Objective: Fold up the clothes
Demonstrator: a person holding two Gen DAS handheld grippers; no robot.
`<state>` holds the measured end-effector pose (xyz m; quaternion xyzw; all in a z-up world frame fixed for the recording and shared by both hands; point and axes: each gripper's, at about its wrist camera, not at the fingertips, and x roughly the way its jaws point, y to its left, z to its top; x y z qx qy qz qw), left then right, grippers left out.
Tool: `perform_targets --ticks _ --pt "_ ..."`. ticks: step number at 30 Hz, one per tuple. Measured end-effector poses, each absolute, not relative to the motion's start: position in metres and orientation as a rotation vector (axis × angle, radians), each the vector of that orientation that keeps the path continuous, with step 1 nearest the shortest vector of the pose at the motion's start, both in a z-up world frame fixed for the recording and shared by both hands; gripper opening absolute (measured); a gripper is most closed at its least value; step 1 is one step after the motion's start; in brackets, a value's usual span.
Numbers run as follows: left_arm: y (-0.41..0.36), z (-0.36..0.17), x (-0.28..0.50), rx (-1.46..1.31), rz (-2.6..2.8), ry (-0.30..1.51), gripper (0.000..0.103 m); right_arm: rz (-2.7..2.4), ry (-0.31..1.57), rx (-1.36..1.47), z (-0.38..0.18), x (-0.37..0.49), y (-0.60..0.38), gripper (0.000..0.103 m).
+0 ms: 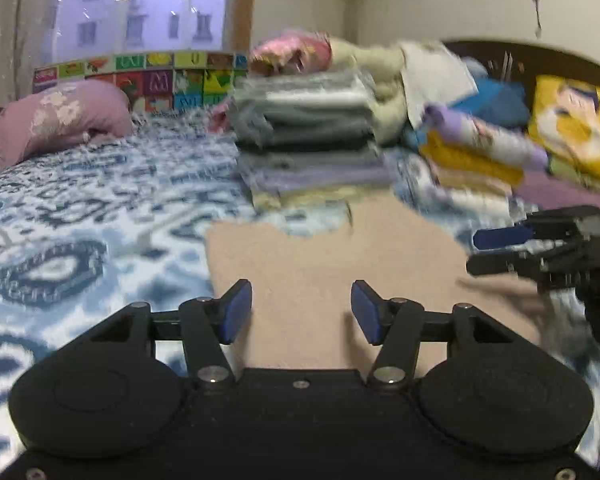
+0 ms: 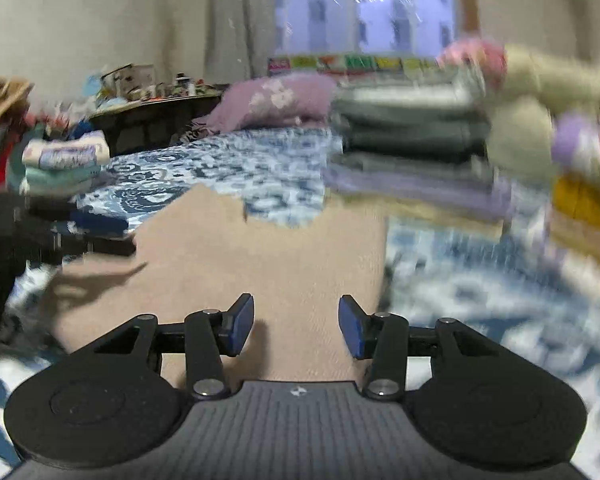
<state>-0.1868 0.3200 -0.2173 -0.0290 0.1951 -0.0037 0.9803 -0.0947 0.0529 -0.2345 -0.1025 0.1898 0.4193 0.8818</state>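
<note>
Garment (image 1: 340, 264) lies flat on bed (image 1: 80, 216); left gripper (image 1: 301, 312) and right gripper (image 2: 296, 326) half open, empty; next fold needs an edge gripped.

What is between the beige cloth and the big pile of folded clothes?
Only a narrow strip of the blue patterned bedspread separates the beige cloth from the pile of folded clothes. Both wrist views show it.

window (image 1: 140, 4), curtain (image 2: 236, 16), patterned bed (image 1: 80, 208)
</note>
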Motion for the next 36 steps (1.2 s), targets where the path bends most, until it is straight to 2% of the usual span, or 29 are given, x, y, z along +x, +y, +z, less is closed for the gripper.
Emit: perform_targets --ticks 2,7,13,19,24,28,30,32,36 --pt "0.329 -0.217 -0.171 -0.078 -0.012 0.380 0.055 0.879 0.344 -0.266 -0.227 -0.083 0.065 0.053" --pt "0.342 -0.234 -0.135 -0.109 -0.055 0.431 0.055 0.891 0.334 -0.267 -0.230 -0.042 0.084 0.053" --pt "0.352 -0.251 -0.119 -0.177 -0.075 0.515 0.056 0.893 0.530 -0.093 -0.261 0.005 0.080 0.054" --pt "0.346 -0.248 -0.124 -0.141 -0.055 0.502 0.057 0.890 0.559 -0.044 -0.265 0.006 0.071 0.054" --pt "0.343 -0.219 -0.165 -0.182 -0.062 0.406 0.057 0.855 0.472 -0.079 -0.243 -0.024 0.057 0.053" --pt "0.328 -0.222 -0.181 -0.128 -0.106 0.452 0.058 0.903 0.400 -0.156 -0.228 -0.064 0.051 0.052" --pt "0.320 -0.239 -0.166 -0.100 -0.093 0.544 0.059 0.902 0.474 -0.179 -0.239 -0.065 0.060 0.052" --pt "0.315 -0.247 -0.159 -0.084 -0.074 0.545 0.063 0.888 0.565 -0.132 -0.258 -0.055 0.063 0.053" --pt "0.313 -0.247 -0.163 -0.100 -0.060 0.514 0.064 0.865 0.567 -0.076 -0.259 -0.057 0.058 0.053"
